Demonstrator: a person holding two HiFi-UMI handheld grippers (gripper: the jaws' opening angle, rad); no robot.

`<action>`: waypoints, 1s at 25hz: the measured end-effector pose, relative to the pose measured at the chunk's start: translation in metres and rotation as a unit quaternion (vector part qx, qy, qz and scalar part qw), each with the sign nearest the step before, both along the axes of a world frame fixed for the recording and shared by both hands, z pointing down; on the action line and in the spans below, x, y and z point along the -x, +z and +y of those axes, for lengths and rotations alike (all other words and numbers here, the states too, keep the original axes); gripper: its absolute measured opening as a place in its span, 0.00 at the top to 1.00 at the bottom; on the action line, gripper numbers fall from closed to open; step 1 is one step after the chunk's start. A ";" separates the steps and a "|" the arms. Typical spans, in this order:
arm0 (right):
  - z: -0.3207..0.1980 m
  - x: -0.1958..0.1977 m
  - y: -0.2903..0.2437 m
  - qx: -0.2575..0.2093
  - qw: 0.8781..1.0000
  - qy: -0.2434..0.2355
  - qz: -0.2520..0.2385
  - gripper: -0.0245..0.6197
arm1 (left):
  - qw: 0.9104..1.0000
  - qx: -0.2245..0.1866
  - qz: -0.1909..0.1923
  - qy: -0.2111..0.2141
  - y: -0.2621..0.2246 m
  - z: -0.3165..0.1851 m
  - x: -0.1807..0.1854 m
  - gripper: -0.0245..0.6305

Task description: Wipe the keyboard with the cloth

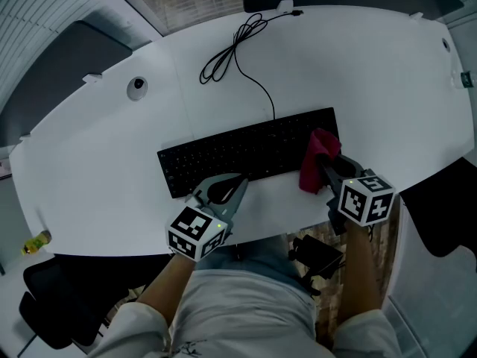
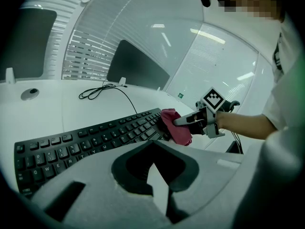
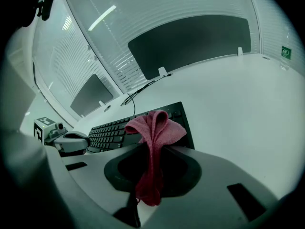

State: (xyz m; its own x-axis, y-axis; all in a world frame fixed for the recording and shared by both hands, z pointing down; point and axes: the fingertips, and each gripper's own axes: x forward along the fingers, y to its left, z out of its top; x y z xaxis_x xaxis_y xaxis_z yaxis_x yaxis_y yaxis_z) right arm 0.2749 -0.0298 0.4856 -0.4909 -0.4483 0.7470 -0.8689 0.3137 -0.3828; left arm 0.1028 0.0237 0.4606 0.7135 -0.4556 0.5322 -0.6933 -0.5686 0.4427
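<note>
A black keyboard point(image 1: 238, 154) lies across the white desk point(image 1: 373, 88), also seen in the left gripper view point(image 2: 90, 140) and the right gripper view point(image 3: 112, 128). A red cloth point(image 1: 316, 159) hangs bunched over the keyboard's right end. My right gripper point(image 1: 330, 171) is shut on the cloth point(image 3: 155, 128), which drapes down between the jaws point(image 3: 153, 149). My left gripper point(image 1: 227, 191) sits at the keyboard's front edge near the middle, jaws together with nothing in them point(image 2: 155, 149). From the left gripper view the cloth point(image 2: 175, 127) and right gripper point(image 2: 198, 120) show at the keyboard's far end.
The keyboard's black cable point(image 1: 235, 47) loops toward the desk's far edge. A round grey grommet point(image 1: 136, 88) sits at the left rear. A small yellow object point(image 1: 33, 243) lies by the left front edge. A black chair point(image 1: 52, 297) and dark gear point(image 1: 317, 253) stand below the desk.
</note>
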 end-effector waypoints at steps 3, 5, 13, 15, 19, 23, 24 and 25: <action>-0.003 -0.013 0.000 -0.003 1.000 0.013 0.006 0.87 | 1.000 0.001 0.000 0.003 0.001 -0.001 -0.004 0.95; -0.005 -0.022 -0.001 -0.003 1.000 0.023 0.006 0.87 | 1.000 0.002 0.000 0.006 0.001 -0.002 -0.006 0.95; -0.009 -0.048 -0.002 -0.009 0.999 0.049 0.018 0.87 | 1.000 0.001 -0.002 0.015 0.001 -0.006 -0.015 0.95; -0.009 -0.054 -0.001 -0.009 0.998 0.054 0.021 0.87 | 1.000 0.002 -0.001 0.018 0.001 -0.006 -0.018 0.95; -0.009 -0.064 0.000 -0.007 0.998 0.066 0.022 0.87 | 1.000 0.002 0.000 0.021 0.001 -0.008 -0.023 0.95; -0.009 -0.071 0.001 -0.007 0.997 0.076 0.022 0.87 | 1.000 0.003 -0.001 0.024 0.001 -0.009 -0.024 0.95; -0.009 -0.073 0.001 -0.007 0.997 0.078 0.023 0.87 | 1.000 0.003 -0.002 0.024 0.001 -0.009 -0.024 0.95; -0.009 -0.074 0.001 -0.007 0.997 0.080 0.024 0.87 | 1.000 0.004 -0.002 0.025 0.001 -0.009 -0.024 0.95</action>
